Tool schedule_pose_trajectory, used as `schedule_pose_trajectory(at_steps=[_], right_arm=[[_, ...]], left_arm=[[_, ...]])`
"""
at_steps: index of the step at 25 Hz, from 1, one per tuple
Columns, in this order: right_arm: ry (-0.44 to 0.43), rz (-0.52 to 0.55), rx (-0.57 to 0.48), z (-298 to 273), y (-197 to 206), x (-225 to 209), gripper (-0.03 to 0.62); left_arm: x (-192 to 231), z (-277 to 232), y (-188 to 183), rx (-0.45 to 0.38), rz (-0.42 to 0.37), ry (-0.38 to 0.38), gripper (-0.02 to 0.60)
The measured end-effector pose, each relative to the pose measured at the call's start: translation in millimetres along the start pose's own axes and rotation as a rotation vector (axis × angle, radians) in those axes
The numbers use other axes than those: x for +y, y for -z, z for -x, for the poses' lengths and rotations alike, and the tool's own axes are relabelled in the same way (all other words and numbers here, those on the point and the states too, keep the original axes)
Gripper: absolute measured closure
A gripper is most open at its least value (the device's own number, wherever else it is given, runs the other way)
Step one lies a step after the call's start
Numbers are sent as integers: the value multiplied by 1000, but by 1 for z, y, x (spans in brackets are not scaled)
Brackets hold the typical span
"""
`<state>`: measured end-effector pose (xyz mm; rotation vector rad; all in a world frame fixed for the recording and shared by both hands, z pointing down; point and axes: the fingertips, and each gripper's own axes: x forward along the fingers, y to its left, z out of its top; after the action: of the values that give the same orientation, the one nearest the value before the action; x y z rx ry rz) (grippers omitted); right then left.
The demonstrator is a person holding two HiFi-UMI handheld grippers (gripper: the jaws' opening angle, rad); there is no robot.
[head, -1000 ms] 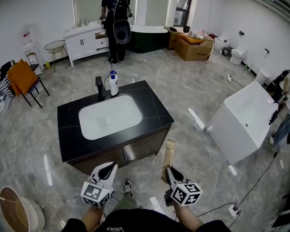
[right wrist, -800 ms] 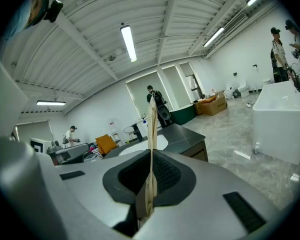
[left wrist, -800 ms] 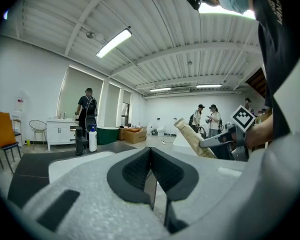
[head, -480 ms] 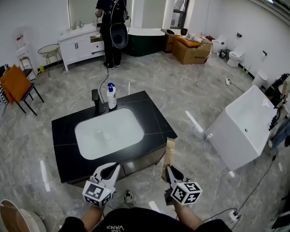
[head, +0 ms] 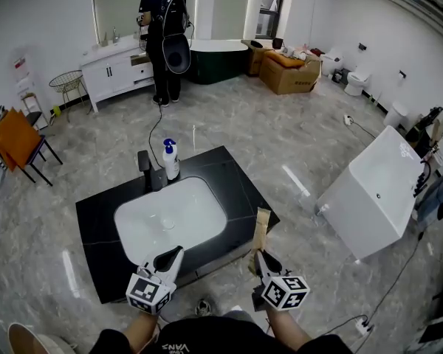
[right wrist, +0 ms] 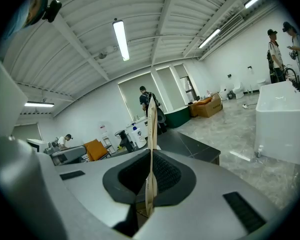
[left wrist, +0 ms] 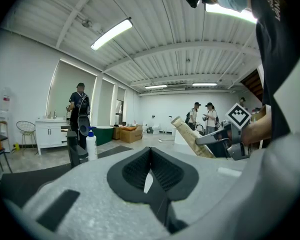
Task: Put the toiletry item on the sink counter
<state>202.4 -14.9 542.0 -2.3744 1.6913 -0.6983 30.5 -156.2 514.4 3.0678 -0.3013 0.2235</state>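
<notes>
The toiletry item is a flat tan tube (head: 261, 231), and my right gripper (head: 260, 260) is shut on its lower end. It stands upright just off the counter's near right corner. In the right gripper view the tube (right wrist: 151, 144) runs edge-on up between the jaws. The black sink counter (head: 236, 183) holds a white basin (head: 170, 216), a black faucet (head: 144, 168) and a white pump bottle (head: 170, 159) at its far edge. My left gripper (head: 173, 257) is shut and empty, low at the counter's near edge. The left gripper view shows the tube (left wrist: 192, 136) off to its right.
A white freestanding tub (head: 380, 190) lies tilted on the floor to the right. Far back, a person with a backpack (head: 162, 28) stands at a white vanity (head: 114, 65). A dark green tub (head: 214, 54), a cardboard box (head: 292, 72) and an orange chair (head: 15, 139) stand around the room.
The counter has come nearer and now lies right in front of both grippers. The tube stays upright in the right gripper. The left gripper is unchanged.
</notes>
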Motion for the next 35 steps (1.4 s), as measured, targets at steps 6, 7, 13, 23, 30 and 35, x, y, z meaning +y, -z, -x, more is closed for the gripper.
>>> schedule_pose_trajectory(at_steps=[6,7,13,23,30,35], right_arm=[[-7,7,26,-35,-1,-3,582],[-13,8,32,-41,-1,-4,582],[-66,32,85,-88,-11,-15,582],[-182,130,199,-180,-34,-49,582],[-244,199,257,-236,-43,-68,582],[-265,250,314,-267,-37,-78,582]], left_arm=[[26,-10,3,20,14,-36,572],[28,-12,4,22,16,-39,572],[50,-34,7,29,42,-106,572],[82,-78,-1,15,81,-294,572],[88,-98,-1,6,97,-403,572],[88,-106,8,3,100,-442,572]])
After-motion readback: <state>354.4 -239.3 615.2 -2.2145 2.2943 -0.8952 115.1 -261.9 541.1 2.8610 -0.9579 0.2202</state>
